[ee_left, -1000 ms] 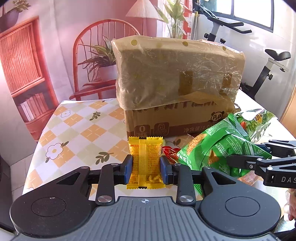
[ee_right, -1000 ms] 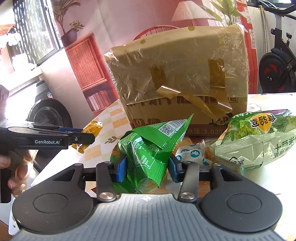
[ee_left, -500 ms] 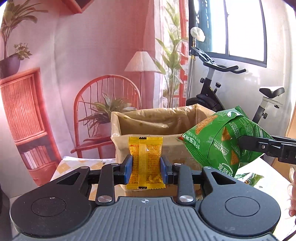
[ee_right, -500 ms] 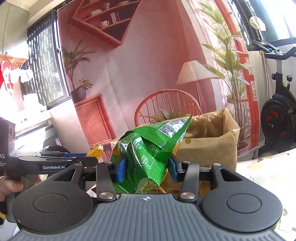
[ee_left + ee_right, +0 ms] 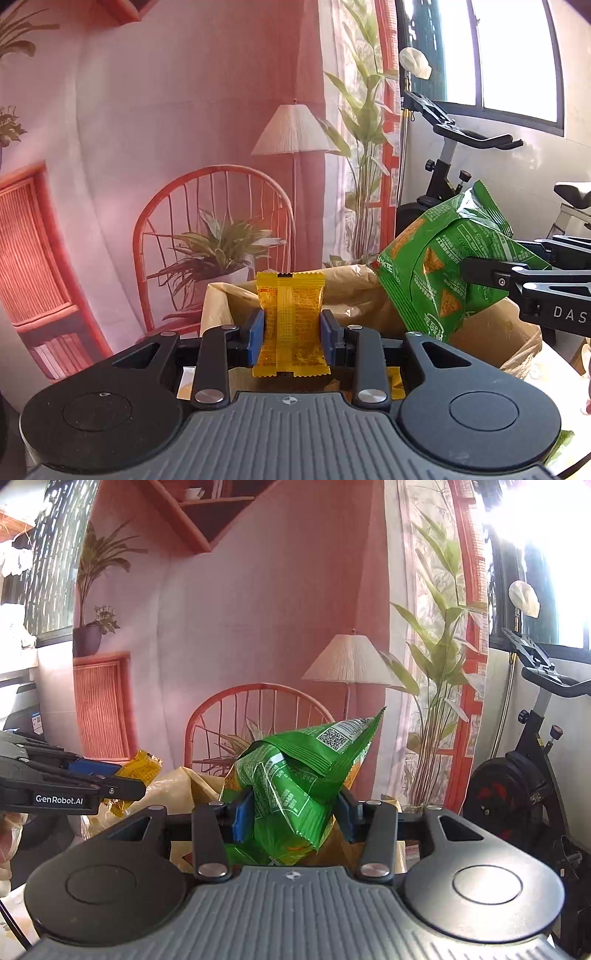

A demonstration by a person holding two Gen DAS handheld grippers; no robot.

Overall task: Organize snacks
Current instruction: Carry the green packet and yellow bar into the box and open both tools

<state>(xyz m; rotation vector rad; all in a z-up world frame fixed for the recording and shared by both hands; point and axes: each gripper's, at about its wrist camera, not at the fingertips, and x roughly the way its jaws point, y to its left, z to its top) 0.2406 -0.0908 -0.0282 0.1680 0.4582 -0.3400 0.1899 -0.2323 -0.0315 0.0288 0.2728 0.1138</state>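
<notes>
Yellow packet: a small crinkle-edged sachet held upright, its centre seam facing the camera, above the near rim of the cardboard box; in the right wrist view it shows at the far left.
Left gripper: narrowed onto the yellow packet, one blue pad pressed against each long side; the packet stands taller than the pads, above and below them.
Green chip bag: crumpled, printed with triangular chips and a square code near its top corner; it hangs over the box on the right of the yellow packet.
Right gripper: closed partway on the green chip bag, its blue pad squeezing the bag's middle so the foil bunches; in the left wrist view its black fingers come in from the right edge.
Cardboard box: open-topped, lined with tan plastic film folded over the rim; both snacks are over its opening, and more yellow wrappers show dimly inside, below the left gripper.
Person's hand: a sliver at the left edge, behind the left gripper's handle.
Backdrop: behind the box, a printed pink scene with a red chair, a lamp and plants.
Exercise bike: right of the box, beside the window.
</notes>
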